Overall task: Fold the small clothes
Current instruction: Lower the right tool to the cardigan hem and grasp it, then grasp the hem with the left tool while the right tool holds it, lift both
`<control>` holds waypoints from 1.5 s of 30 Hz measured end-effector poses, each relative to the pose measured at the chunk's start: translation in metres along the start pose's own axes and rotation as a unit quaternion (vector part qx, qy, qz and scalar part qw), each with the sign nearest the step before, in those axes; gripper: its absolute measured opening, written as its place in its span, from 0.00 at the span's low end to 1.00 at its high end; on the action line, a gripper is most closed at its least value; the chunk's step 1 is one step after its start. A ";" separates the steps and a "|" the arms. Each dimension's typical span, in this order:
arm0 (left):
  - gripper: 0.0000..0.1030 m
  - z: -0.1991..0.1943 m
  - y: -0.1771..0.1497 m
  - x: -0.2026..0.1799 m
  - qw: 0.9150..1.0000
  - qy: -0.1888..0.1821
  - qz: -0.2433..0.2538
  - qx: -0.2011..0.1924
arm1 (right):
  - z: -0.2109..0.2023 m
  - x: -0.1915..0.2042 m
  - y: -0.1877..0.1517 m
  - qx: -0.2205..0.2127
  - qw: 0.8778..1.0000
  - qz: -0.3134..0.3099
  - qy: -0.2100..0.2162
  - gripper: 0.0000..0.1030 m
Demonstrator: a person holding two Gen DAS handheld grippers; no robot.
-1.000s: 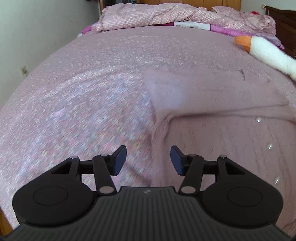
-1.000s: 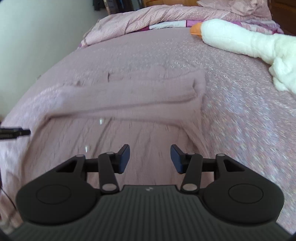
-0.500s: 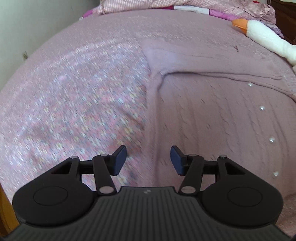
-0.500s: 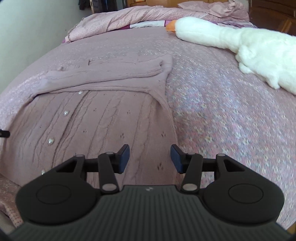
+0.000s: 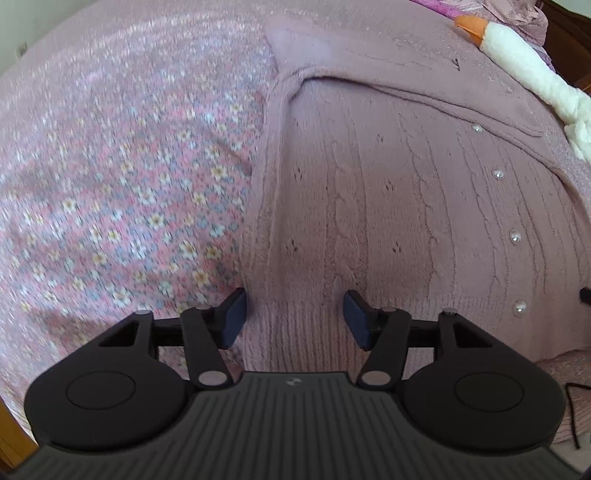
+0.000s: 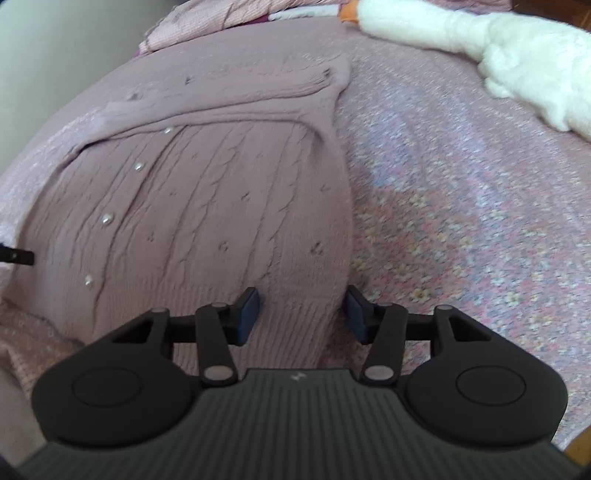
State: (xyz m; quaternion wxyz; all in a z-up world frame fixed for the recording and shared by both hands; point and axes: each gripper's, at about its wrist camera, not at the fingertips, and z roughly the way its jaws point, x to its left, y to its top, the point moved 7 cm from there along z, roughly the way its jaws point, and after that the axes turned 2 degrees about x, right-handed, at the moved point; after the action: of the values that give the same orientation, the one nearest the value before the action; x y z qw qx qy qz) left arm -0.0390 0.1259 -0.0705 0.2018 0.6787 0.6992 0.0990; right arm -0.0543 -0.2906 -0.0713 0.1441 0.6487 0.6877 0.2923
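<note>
Cardigan (image 5: 388, 192) flat on bedspread (image 5: 110, 166). Left gripper (image 5: 294, 317) and right gripper (image 6: 302, 314) spread apart, empty, over hem corners.

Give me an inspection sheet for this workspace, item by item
Surface: bed with pink floral bedspread.
Job's things: mauve cable-knit cardigan lying flat, sleeves folded across the top, pearl buttons down the front.
Clutter: white plush goose beyond the cardigan, apart from it; bunched pink bedding at the far end.
Grippers: left tool open over the hem's left corner; right tool open over the hem's right corner.
Cables: thin dark cable at the near bed edge.
Surroundings: pale wall, dark wooden furniture.
</note>
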 end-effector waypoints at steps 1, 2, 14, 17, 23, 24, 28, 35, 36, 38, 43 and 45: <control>0.63 0.000 -0.001 -0.001 1.000 -0.006 -0.001 0.005 | 0.001 0.001 -0.001 0.008 1.000 -0.001 0.013 0.52; 0.63 -0.001 -0.003 -0.002 1.000 -0.012 0.003 0.009 | 0.002 0.003 -0.002 0.016 1.000 -0.003 0.027 0.52; 0.65 0.004 -0.012 -0.015 1.000 0.003 0.025 0.004 | 0.012 0.035 -0.005 0.035 0.994 -0.082 0.056 0.82; 0.60 0.003 -0.011 -0.011 0.999 -0.041 0.012 -0.001 | 0.008 0.040 -0.002 0.025 0.993 -0.086 0.082 0.72; 0.52 0.004 -0.011 -0.013 0.999 -0.051 -0.006 -0.007 | 0.013 0.037 -0.005 0.017 0.993 -0.084 0.087 0.73; 0.52 0.004 -0.011 -0.013 0.999 -0.054 -0.007 -0.006 | 0.013 0.035 -0.006 0.015 0.992 -0.082 0.089 0.73; 0.57 0.005 -0.013 -0.019 0.999 -0.049 0.015 0.000 | 0.013 0.030 -0.004 0.004 0.994 -0.058 0.097 0.68; 0.52 0.003 -0.020 -0.024 0.999 -0.038 0.024 0.000 | 0.009 0.009 -0.001 -0.025 0.996 -0.007 0.081 0.25; 0.42 0.002 -0.021 -0.027 0.999 -0.031 0.033 -0.003 | 0.008 0.006 -0.001 -0.028 0.996 0.004 0.087 0.20; 0.20 -0.004 -0.023 -0.033 0.998 -0.041 0.036 -0.006 | 0.006 0.007 0.001 -0.035 0.995 0.015 0.096 0.18; 0.13 -0.023 -0.010 -0.030 0.992 -0.114 -0.038 -0.030 | -0.010 0.010 0.015 -0.070 0.988 0.035 0.136 0.16; 0.13 -0.035 0.001 -0.027 0.984 -0.152 -0.073 -0.051 | -0.018 0.011 0.027 -0.093 0.984 0.042 0.148 0.16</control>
State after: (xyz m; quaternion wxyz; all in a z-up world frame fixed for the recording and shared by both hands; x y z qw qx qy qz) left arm -0.0524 0.1038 -0.0347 0.3467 0.6216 0.7023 0.0153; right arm -0.0444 -0.2838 -0.0393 0.0878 0.6103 0.6436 0.4535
